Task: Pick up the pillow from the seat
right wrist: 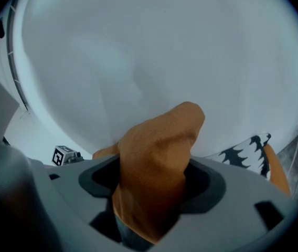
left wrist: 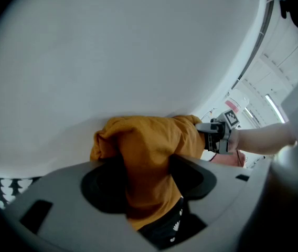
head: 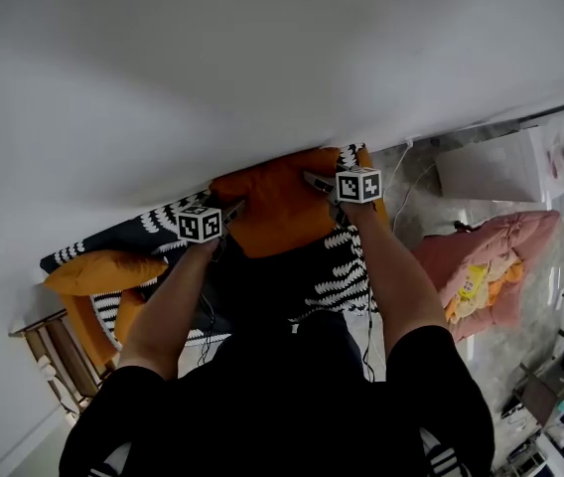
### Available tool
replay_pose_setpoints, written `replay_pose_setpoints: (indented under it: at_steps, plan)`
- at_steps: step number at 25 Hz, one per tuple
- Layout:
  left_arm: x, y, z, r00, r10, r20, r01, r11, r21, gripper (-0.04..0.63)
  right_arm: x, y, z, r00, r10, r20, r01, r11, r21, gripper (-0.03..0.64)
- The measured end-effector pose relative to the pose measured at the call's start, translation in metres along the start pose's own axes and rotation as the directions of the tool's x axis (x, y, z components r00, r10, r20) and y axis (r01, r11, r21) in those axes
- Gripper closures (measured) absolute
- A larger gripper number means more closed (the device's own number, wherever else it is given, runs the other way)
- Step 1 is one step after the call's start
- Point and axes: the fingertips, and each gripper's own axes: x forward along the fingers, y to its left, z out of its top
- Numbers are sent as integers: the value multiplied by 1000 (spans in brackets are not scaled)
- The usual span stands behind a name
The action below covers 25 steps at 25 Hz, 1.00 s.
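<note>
An orange pillow [head: 277,207] lies at the back of the seat, against the white wall [head: 262,58]. My left gripper [head: 230,210] is at the pillow's left end and my right gripper [head: 320,182] at its right end. In the left gripper view a fold of the orange pillow [left wrist: 149,140] runs between the jaws of the left gripper [left wrist: 148,177], pinched there. The right gripper view shows a corner of the pillow [right wrist: 159,151] bunched between the jaws of the right gripper [right wrist: 151,185]. The seat [head: 347,276] has a black cover with white leaf print.
A second orange pillow [head: 103,269] lies at the seat's left end, above a wooden frame [head: 49,351]. To the right, on the floor, are a pink padded thing [head: 491,261] and a white box [head: 491,167]. The wall stands close behind the pillow.
</note>
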Motion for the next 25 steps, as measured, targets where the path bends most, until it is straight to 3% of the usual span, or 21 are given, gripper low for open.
replay_pose_setpoints:
  at_steps: [9, 25]
  plan:
    - [-9, -12, 0, 1000, -29, 5, 29, 1000, 9, 381, -7, 13, -8, 1000, 8, 7, -8, 1000, -9, 348]
    - [-35, -35, -3, 998, -51, 21, 50, 998, 39, 422, -38, 35, -20, 999, -11, 38, 11, 1000, -10, 387]
